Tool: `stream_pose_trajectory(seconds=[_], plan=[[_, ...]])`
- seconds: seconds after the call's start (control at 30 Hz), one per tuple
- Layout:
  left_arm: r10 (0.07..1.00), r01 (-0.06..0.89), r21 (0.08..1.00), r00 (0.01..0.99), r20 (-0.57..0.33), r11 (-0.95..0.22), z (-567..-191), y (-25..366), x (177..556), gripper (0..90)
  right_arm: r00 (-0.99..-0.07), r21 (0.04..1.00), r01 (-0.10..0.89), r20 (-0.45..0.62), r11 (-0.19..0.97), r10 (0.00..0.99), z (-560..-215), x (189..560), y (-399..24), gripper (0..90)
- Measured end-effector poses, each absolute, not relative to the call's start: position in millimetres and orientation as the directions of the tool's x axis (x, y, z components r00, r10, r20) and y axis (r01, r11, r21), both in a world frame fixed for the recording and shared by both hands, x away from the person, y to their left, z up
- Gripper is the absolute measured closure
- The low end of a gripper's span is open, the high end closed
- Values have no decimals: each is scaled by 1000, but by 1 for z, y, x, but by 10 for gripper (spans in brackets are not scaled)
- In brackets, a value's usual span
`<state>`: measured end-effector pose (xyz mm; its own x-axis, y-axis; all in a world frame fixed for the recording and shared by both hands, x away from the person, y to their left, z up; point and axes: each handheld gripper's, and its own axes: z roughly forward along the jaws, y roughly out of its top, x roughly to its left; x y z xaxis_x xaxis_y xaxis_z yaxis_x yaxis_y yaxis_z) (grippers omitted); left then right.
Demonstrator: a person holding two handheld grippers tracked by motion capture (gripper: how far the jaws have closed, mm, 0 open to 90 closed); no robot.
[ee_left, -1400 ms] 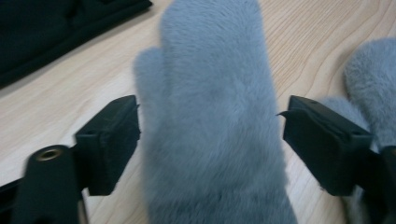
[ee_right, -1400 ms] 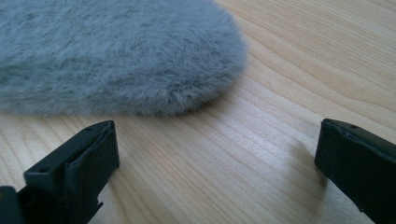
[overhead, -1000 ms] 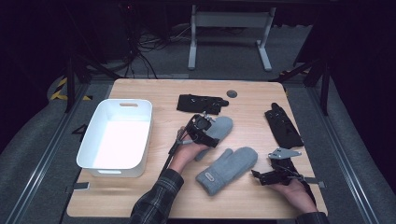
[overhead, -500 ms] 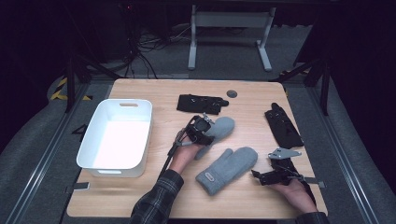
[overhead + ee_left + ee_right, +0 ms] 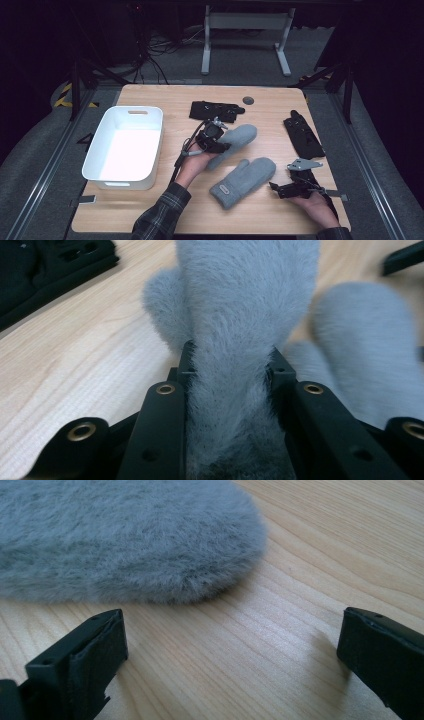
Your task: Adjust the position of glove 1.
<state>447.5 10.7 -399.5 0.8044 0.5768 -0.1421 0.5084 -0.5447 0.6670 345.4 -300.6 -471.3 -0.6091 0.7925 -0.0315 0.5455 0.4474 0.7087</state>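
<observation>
The left gripper [image 5: 216,142] has just been closing and pinches a fuzzy grey mitten [image 5: 235,140] right of the smooth white tub [image 5: 127,145]; the right gripper [image 5: 280,189] gapes wide beside the second mitten [image 5: 243,181].

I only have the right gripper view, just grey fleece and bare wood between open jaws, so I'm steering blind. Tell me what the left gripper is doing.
Observer: The left gripper is clamped on the near end of the farther grey mitten. Its jaws have just been closing on it.
Operator: Say what the fleece in front of me is.
Observer: It's a second grey mitten, lying flat on the table. The right gripper sits beside it, open and not touching it.
Operator: Name a spot where mittens could go.
Observer: A white bin stands at the table's left side and could serve. I can see nothing inside it.
</observation>
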Motion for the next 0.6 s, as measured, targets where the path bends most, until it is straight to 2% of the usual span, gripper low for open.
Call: stream_pose_trajectory(seconds=[0.23,0.6], plan=[[538,512,661,821,-189,-549,-382,8,421,702,-609,709,546,-32,448,793,-471,345,-301,1],[497,489,665,845,-200,-564,-384,-15,386,702,-609,709,545,-32,448,792,-471,345,-301,1]])
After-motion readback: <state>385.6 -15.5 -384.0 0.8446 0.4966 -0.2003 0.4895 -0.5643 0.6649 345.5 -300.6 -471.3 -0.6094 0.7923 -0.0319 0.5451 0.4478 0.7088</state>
